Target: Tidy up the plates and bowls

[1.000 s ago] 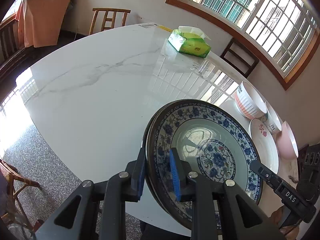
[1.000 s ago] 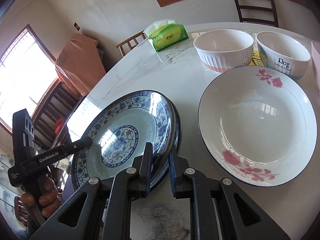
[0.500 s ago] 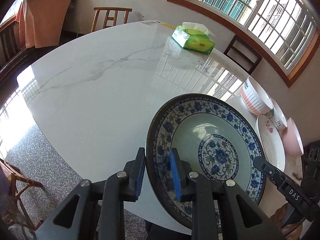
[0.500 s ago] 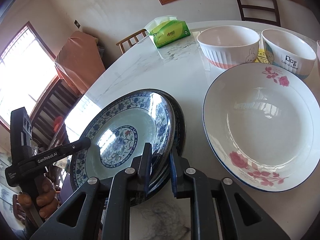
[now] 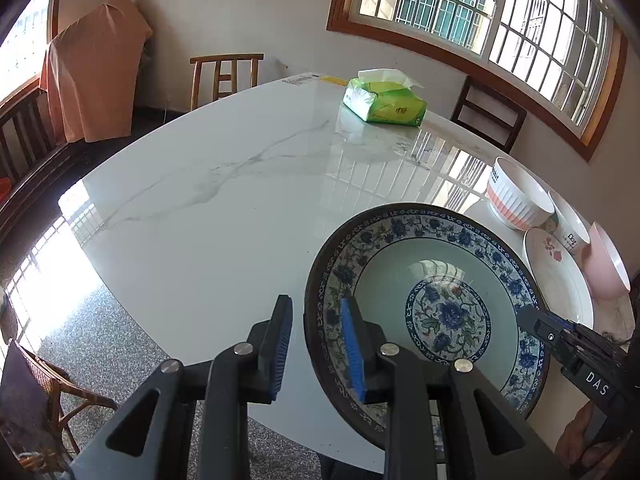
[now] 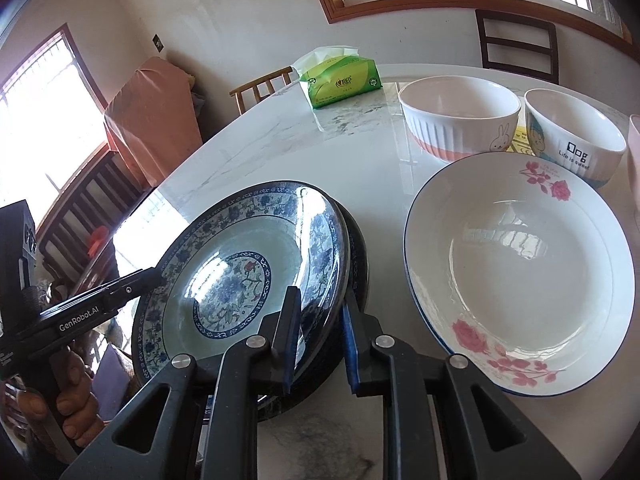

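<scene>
Blue-and-white plate (image 5: 440, 312) low at the near edge of the worktop (image 5: 220, 200), face up; unclear whether flat down or slightly tilted

At the plate's 9 o'clock in the left wrist view: left hand-held gripper (image 5: 316, 312), jaws apart and straddling the rim, inner pad over the patterned border, outer pad clear of the rim with a gap showing

At the plate's 3 o'clock in that view, about 5 o'clock in the right wrist view: right hand-held gripper (image 6: 320, 312), jaws narrowly apart and just been opening, rim between them, one pad over the plate's inside and one outside, no firm press to be seen

Just beside the plate toward 3 o'clock in the right wrist view: white rose plate (image 6: 520, 272)

Beyond it at 12 to 1 o'clock: ribbed rabbit bowl (image 6: 460, 120) and "Dog" bowl (image 6: 572, 136), side by side

Pink bowl (image 5: 604, 260) at the far right

Green tissue pack (image 5: 384, 100) well apart at 12 o'clock
</scene>
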`<state>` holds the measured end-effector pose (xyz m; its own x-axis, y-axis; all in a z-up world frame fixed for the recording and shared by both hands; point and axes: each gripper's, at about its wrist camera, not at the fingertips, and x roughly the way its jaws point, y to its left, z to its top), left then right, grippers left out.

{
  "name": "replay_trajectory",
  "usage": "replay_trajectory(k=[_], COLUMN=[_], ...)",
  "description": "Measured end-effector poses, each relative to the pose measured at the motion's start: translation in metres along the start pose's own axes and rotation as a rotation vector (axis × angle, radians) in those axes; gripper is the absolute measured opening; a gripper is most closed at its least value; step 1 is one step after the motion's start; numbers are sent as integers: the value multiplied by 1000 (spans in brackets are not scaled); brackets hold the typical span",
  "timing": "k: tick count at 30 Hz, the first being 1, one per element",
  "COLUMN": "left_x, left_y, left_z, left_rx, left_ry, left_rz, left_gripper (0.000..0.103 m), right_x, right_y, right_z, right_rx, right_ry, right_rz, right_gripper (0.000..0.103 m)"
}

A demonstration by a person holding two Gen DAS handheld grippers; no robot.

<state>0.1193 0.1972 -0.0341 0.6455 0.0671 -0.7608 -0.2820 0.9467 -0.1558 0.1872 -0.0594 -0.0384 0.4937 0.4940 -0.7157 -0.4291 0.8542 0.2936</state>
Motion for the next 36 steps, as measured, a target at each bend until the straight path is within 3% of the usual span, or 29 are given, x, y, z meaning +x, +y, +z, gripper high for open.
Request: replay_trajectory(k=[10,11,12,14,21,27,33,36], left_x=[-1,-1,-1,-2,-11,-22,-36,-37], left_y=[1,1,1,0,-8,-21,-47,-67], left_z=[-5,-5,-5,-6,-9,-14,-18,-16], left_rx=[10,9,10,13,26,46,86,111], left_ry=[5,4,2,4,-2,-8,-39,-27], left_rz=[30,33,34,37,24,8,-57,-116], left_gripper=[26,26,26,26,26,26,26,26], right_x=[0,0,-1,-5,-17,-40,-77,-88], right_y=[15,18,21,23,20,-6,-61,-97], right_z=[-1,-2,-3,-4,-1,-16,-36,-45], right_rx=[-108,-125,-145,-174,-157,-60,55,143], right_ry=[-30,-37,-48,-84,-111,-145,-249,-262], right_rz=[-92,-113,-159,-212,-198,-188,-295,-339], right_gripper=[27,32,46,59,58,59,59,59])
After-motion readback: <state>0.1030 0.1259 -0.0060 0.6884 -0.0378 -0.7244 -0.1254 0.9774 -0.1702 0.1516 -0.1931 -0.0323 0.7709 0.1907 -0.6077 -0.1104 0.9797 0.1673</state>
